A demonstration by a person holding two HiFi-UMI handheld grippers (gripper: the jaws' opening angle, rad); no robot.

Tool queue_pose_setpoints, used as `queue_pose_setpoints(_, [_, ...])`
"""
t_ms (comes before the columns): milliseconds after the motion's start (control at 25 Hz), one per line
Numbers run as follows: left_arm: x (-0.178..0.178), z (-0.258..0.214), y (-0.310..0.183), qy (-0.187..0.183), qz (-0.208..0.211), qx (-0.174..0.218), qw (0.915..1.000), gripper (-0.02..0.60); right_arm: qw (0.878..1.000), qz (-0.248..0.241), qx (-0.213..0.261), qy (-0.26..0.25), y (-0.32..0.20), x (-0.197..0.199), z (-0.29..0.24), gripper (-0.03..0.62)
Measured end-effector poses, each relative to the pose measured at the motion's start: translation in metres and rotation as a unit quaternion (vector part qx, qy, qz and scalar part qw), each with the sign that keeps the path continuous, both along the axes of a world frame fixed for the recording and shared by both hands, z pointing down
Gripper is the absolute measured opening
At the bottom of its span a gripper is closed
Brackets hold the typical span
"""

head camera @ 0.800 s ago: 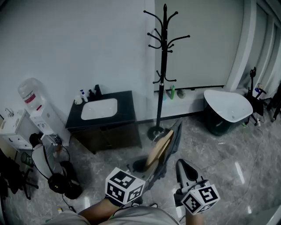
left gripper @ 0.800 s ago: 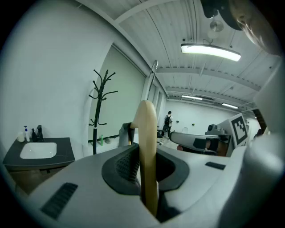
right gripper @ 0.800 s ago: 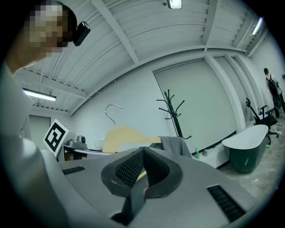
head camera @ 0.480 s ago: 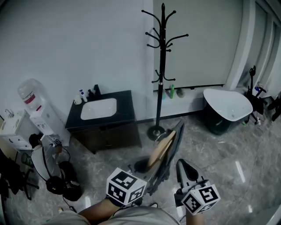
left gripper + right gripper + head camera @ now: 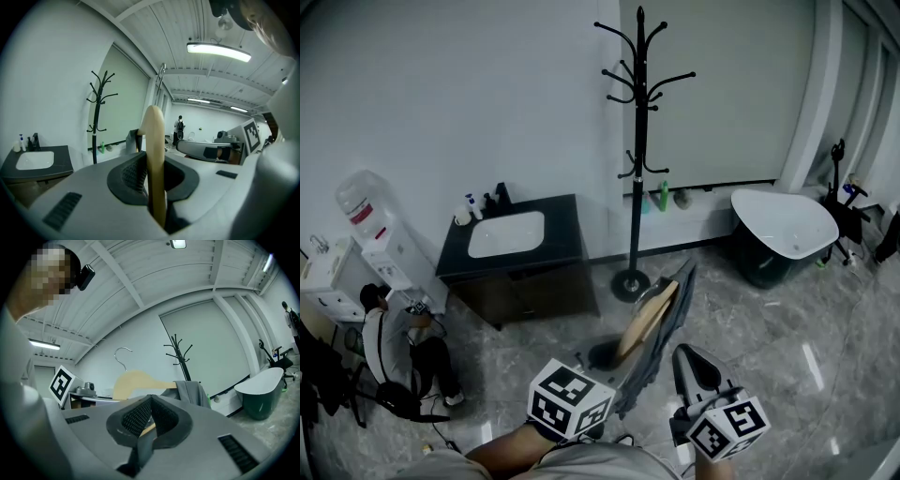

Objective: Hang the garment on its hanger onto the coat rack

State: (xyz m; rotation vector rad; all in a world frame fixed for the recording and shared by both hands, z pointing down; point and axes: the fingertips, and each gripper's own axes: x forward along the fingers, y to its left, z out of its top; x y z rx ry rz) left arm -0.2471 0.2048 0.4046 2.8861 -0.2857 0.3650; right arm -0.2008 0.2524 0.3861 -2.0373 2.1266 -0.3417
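Observation:
A black coat rack (image 5: 636,141) stands on the marble floor by the wall, ahead of me; it also shows as the coat rack (image 5: 97,117) and the coat rack (image 5: 180,357). I hold a wooden hanger (image 5: 647,317) with a grey garment (image 5: 662,342) draped over it. My left gripper (image 5: 602,364) is shut on the hanger's wooden body (image 5: 153,154), which stands edge-on between the pads. My right gripper (image 5: 684,356) is shut on a fold of the garment (image 5: 190,392). The hanger (image 5: 136,382) and its metal hook (image 5: 121,356) rise behind the jaws.
A dark vanity with a white sink (image 5: 511,236) stands left of the rack. A white bathtub (image 5: 783,225) is at the right. A water dispenser (image 5: 370,225) and a crouching person (image 5: 394,342) are at the far left. Bottles (image 5: 664,197) line the ledge behind the rack.
The coat rack has slid slightly left and up in the head view. Both grippers keep the same hold on hanger and garment. The person at the left has shifted.

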Motion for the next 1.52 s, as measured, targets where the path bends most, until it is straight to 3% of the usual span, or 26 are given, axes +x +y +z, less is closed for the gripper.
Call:
queue_pose_setpoints(720, [0.071,-0.005,-0.031,0.006,-0.013,0.006,0.9999,0.042,1.000,0.011,0.003,-0.009,-0.014,0.070,0.009,0.015])
queue_pose_setpoints(1080, [0.149,-0.003,-0.103,0.007,0.028,-0.004,0.9996,0.043,0.999,0.053,-0.006,-0.010,-0.077,0.141,0.009,0.015])
queue_pose_setpoints(1520, [0.247,-0.023,-0.212,0.029,0.071,0.015,0.9969,0.043,0.995,0.100,0.009,-0.007,-0.183,0.222,-0.003,0.015])
